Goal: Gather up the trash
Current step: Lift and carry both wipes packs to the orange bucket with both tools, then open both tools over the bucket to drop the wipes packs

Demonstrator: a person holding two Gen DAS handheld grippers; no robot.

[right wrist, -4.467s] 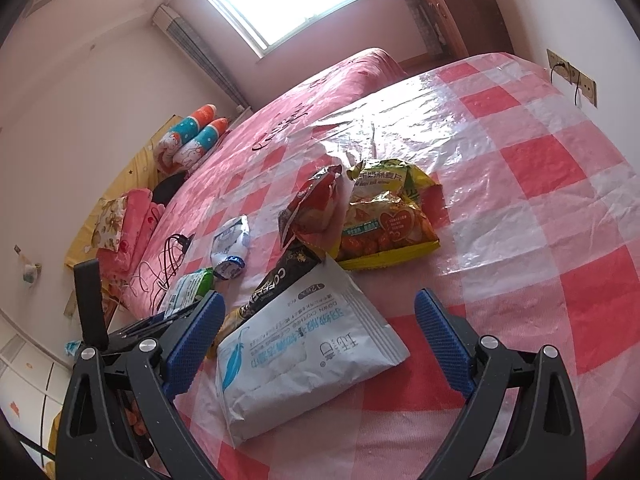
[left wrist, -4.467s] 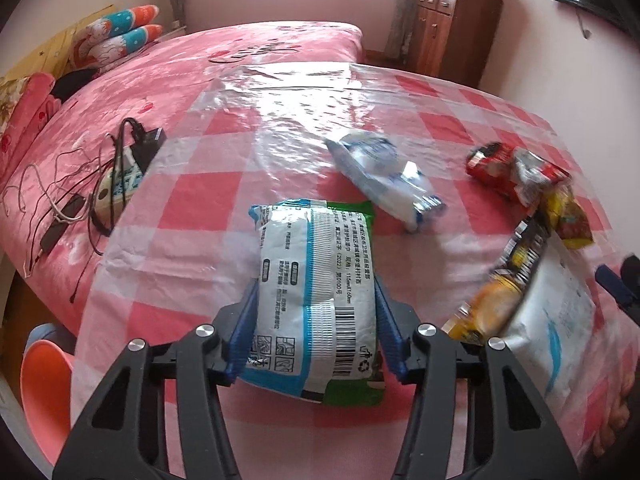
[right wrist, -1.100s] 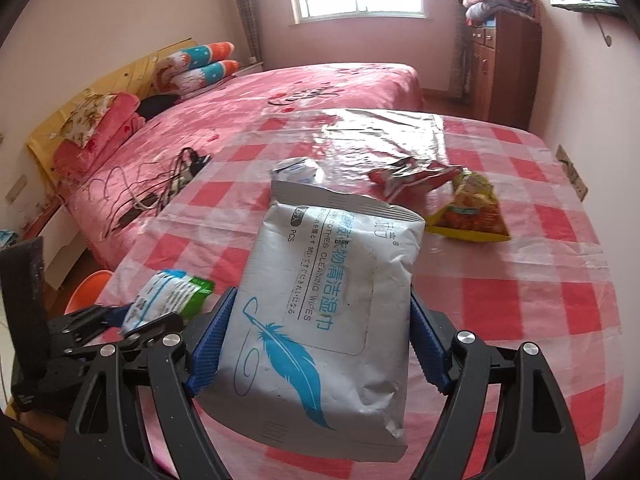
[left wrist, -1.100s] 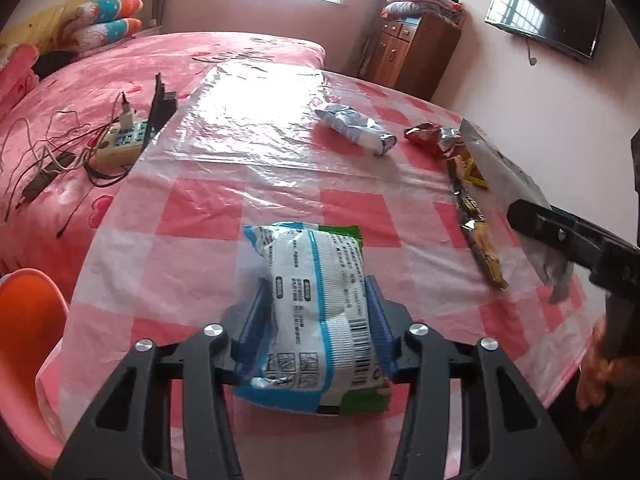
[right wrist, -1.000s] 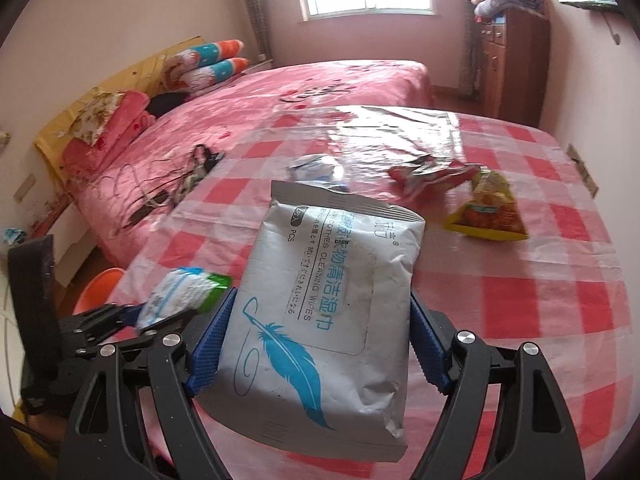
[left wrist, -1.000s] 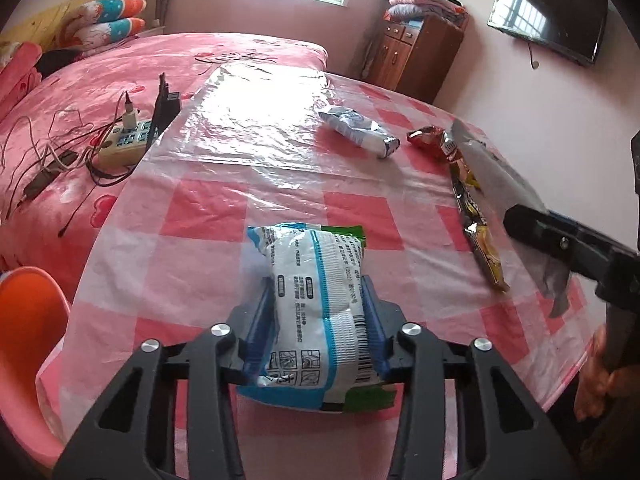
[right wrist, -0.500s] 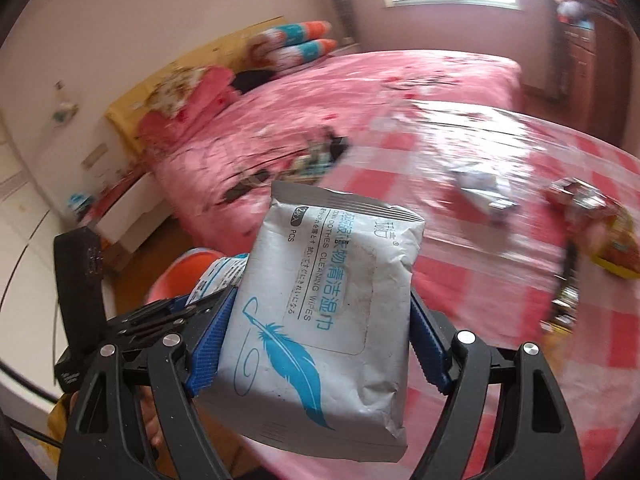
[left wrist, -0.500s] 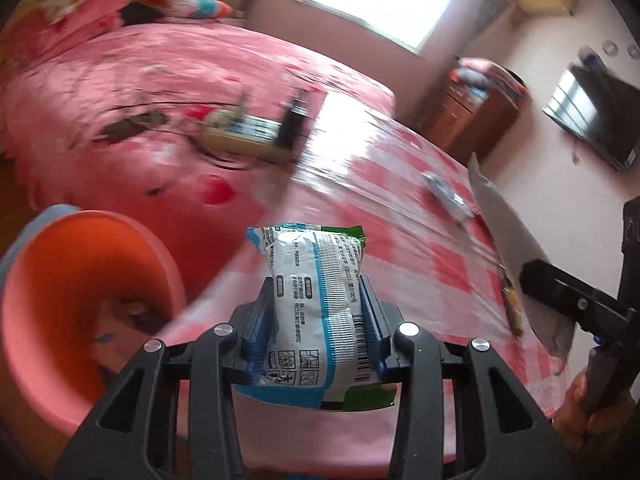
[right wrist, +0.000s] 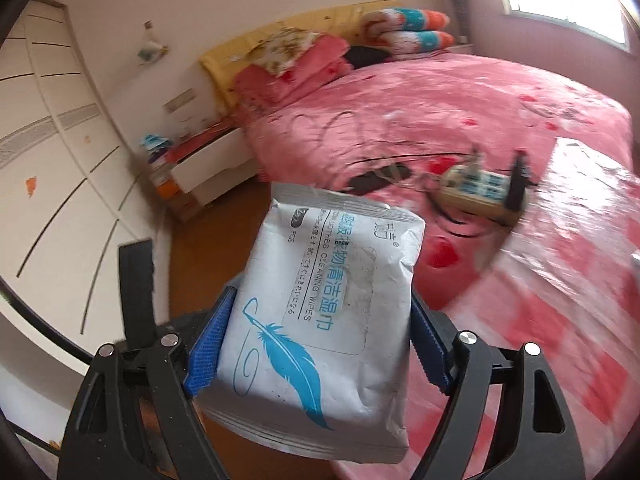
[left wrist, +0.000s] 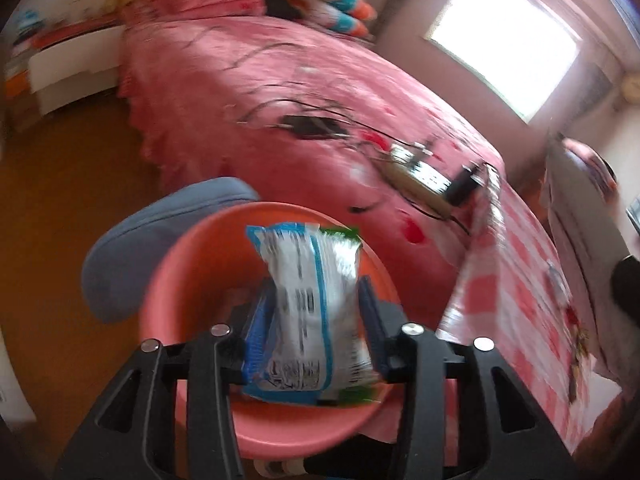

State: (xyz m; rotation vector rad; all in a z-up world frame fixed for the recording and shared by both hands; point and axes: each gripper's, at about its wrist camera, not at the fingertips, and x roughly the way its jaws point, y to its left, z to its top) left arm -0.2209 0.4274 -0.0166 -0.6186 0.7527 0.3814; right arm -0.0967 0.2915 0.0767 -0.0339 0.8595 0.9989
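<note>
Left wrist: wooden floor beside a pink bed; left gripper, jaws opening, carries the blue-white packet directly above the orange bin; dropping step underway. Right wrist: right gripper, jaws opening around the wipes pack, must next reach that bin.

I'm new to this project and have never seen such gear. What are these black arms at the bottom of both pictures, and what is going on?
Each picture comes from a camera on a hand-held gripper, looking along its two blue-padded fingers. A person carries one in each hand. In the left view, the left gripper has a blue-and-white plastic packet between its opening jaws, above a round orange bin on the floor. In the right view, the right gripper, jaws also opening, has a flat white wipes pack with a blue feather. Behind lie a pink bed and a red-checked tablecloth.
</note>
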